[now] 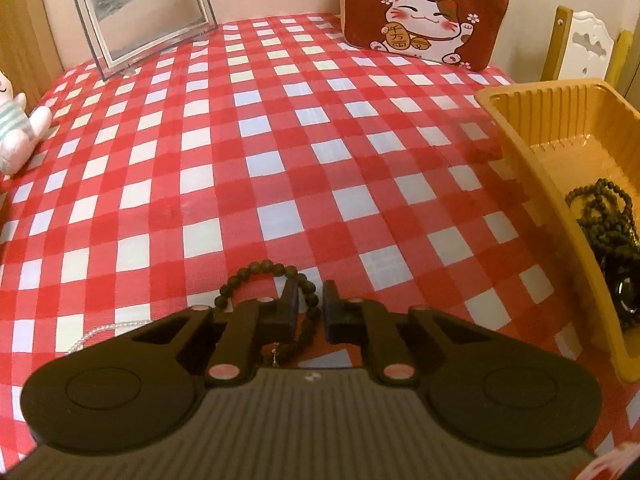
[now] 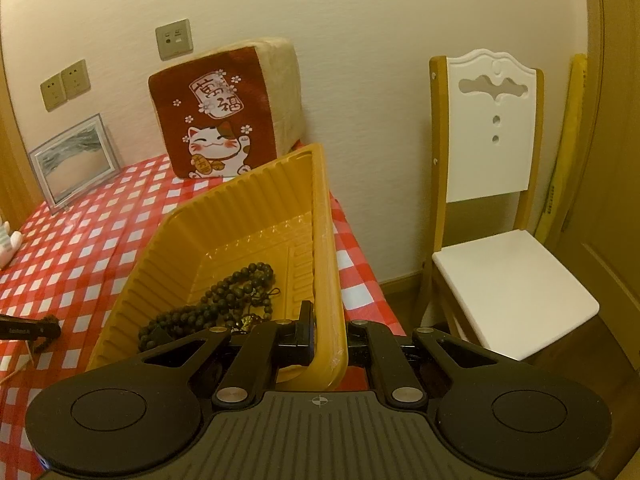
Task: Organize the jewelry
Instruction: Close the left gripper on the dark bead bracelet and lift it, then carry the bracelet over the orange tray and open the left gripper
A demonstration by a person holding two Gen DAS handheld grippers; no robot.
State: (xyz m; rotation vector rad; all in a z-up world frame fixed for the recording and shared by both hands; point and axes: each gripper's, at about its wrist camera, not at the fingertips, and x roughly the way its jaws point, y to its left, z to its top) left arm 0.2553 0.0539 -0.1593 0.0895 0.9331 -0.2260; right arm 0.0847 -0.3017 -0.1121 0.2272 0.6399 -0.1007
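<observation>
My left claw (image 1: 311,306) sits low over the bench (image 1: 248,152), its jaws a narrow gap apart with a dark bead bracelet (image 1: 276,280) threaded between them. One strand runs down through the gap, but I cannot tell whether the jaws are pinching it or only straddling it. The loop of beads lies on the checked cloth just ahead of the fingertips, likely so I can lift it across. A thin pale chain (image 1: 94,334) lies on the cloth beside my left finger.

My right claw (image 2: 329,338) is clenched on the near wall of the yellow tray (image 2: 224,216), one finger inside and one outside. I judge this steadies the light tray for the drop. Inside it, long strings of dark beads (image 2: 216,300) are heaped at the near end; the far end is bare.
</observation>
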